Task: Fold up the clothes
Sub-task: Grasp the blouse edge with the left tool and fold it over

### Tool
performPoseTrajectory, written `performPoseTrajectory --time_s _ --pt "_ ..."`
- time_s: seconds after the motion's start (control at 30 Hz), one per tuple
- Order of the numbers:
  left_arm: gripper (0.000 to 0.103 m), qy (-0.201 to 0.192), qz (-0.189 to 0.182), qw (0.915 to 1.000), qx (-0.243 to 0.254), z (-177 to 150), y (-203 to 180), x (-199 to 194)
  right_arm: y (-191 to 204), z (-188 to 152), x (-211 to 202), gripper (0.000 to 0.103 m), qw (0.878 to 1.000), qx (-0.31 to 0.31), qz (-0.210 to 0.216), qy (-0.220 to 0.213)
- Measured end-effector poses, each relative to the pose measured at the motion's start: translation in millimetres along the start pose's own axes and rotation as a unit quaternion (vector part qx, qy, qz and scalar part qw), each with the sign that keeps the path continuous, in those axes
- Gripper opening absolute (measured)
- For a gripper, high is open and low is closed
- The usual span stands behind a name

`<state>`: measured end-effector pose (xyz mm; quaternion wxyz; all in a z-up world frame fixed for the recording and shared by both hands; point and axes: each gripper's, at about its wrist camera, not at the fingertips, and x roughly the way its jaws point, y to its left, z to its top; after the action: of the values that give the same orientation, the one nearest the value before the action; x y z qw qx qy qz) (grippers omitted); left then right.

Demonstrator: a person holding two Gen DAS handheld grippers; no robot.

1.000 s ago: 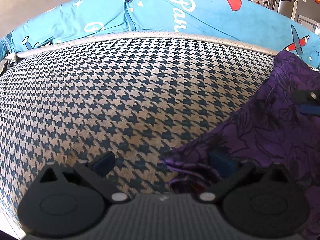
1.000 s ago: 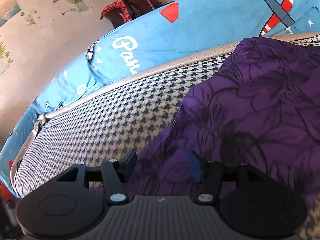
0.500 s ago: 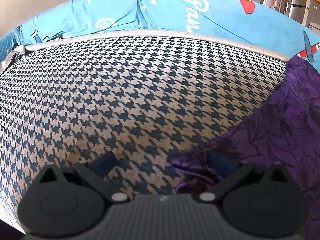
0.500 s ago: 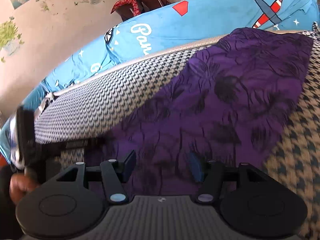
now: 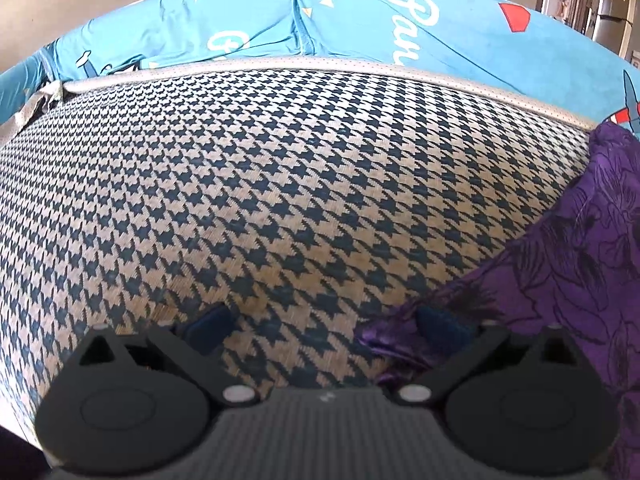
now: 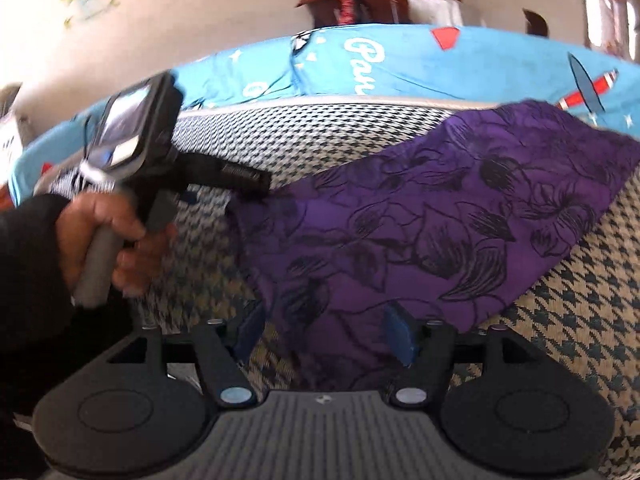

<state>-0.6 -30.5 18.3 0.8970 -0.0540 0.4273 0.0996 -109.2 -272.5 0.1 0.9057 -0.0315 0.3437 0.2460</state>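
**Purple cloth spread on the checked surface, both grippers at its near edge**

I find the purple cloth (image 6: 420,216) (dark flower print) lying flat on the checked cover (image 5: 280,184), one corner running up to the pale trim at the back. Behind that trim lies a blue sheet (image 5: 440,32) with white lettering and plane motifs.

Left gripper (image 5: 324,326): jaws wide apart. The right-hand pad sits at a bunched corner of the cloth; the other pad rests over bare checked cover. No pinch visible.

Right gripper (image 6: 324,336): jaws opening, the near edge of the cloth lying between them; the pads do not press on it.

From the right wrist view I see the person's left hand (image 6: 108,236), in a dark sleeve, holding the left gripper's handle, its nose at the cloth's left corner.
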Motion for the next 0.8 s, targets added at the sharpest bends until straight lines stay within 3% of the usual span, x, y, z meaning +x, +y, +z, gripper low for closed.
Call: performPoseTrajectory --time_s 0.37,0.73,0.8 --pt "0.103 0.02 -0.048 0.9976 -0.045 -5 26 -16 26 -14 20 0.066 0.993 -0.103 -0.061 0.024" --pt "0.103 0.039 -0.121 0.9901 -0.059 -33 29 -48 45 -24 38 0.065 0.975 -0.183 -0.121 0.02" --pt "0.103 0.047 -0.143 0.9871 -0.056 -39 25 -53 44 -23 37 0.055 0.977 -0.179 -0.115 0.012"
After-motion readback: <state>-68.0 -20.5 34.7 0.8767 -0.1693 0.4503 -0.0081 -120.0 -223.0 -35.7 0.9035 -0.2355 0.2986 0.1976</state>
